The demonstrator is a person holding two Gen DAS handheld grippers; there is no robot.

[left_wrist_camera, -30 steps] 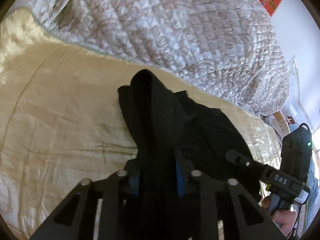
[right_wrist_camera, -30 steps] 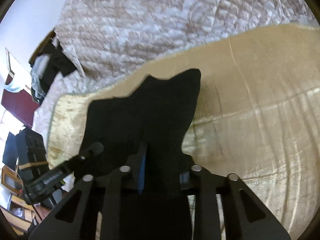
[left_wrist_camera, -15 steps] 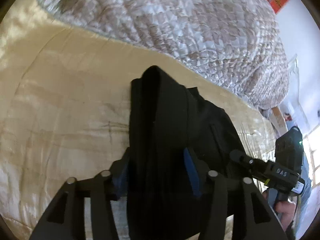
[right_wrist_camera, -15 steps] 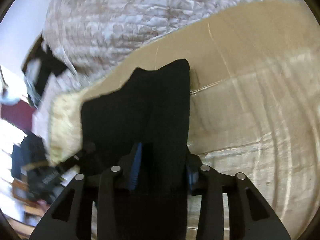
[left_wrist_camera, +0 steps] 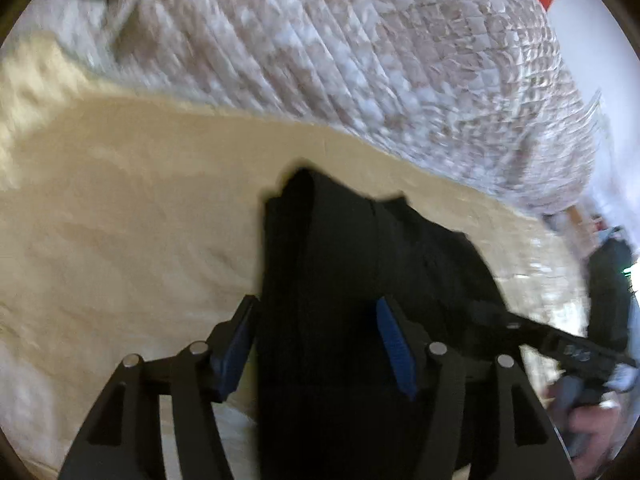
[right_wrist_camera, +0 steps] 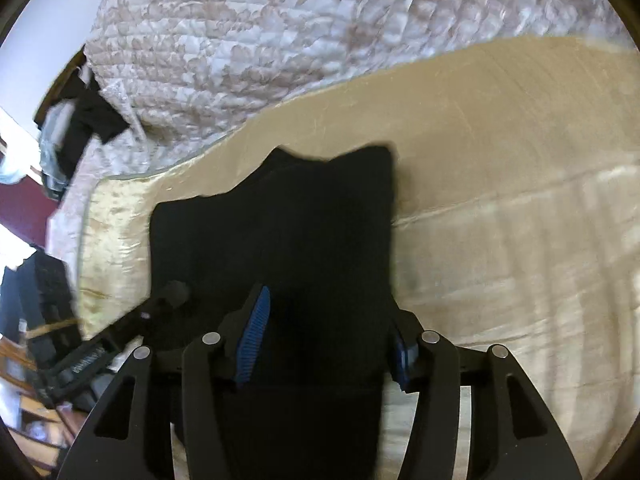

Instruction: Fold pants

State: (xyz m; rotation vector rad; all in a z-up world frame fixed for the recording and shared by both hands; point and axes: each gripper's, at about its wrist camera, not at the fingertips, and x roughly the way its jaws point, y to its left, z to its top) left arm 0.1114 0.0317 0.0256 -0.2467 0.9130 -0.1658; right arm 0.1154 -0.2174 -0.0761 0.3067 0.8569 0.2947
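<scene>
Broadly, a bed is seen spread with a smooth cream satin sheet (right_wrist_camera: 500,240), and a quilted white-and-beige floral cover (left_wrist_camera: 360,60) is bunched along its far side. On the sheet lie the black fabric pants (right_wrist_camera: 280,232), already gathered into a compact, layered bundle with uneven corners at the far edge. The folding is therefore judged well advanced; what appears left is to let go, square the edges and perhaps make one more fold.

The bundle's long axis is seen running from the grippers away toward the quilted cover, its far end pointing at that cover.

The left gripper (left_wrist_camera: 316,344) is opening, its blue pads standing clear on either side of the cloth between them. The right gripper (right_wrist_camera: 328,340) is likewise opening, with the pants between its jaws but apparently no longer pinched.
</scene>
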